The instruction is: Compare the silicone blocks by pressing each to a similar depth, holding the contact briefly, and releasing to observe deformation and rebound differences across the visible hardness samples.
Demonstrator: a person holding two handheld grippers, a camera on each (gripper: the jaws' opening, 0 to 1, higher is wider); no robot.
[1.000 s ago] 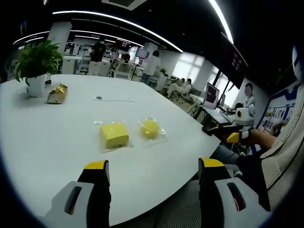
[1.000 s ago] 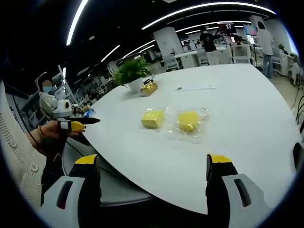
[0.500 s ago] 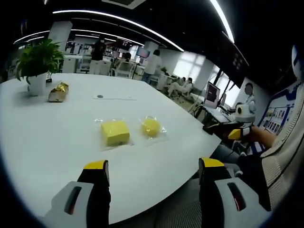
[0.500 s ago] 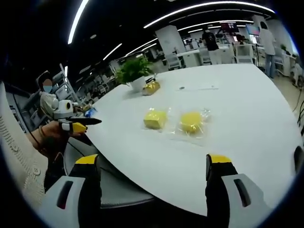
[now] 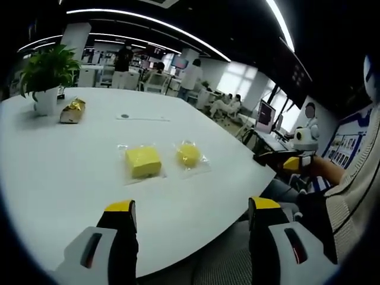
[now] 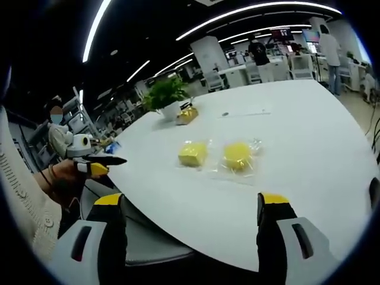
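Meanwhile both tongs, left (image 5: 187,215) and right (image 6: 191,209), gape wide and empty short of the counter (image 5: 65,160); square block (image 5: 142,162) and round block (image 5: 188,154) lie bagged side by side.

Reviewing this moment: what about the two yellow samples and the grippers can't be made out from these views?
- Hardness markings on the square block and round block: too small, inside glossy bags, in both views.
- Gold-wrapped item beside the potted plant: contents hidden by wrapping.
- Small dark spot on the table: too small to identify.
- Left gripper and right gripper: bodies cut off by the bottom edge.
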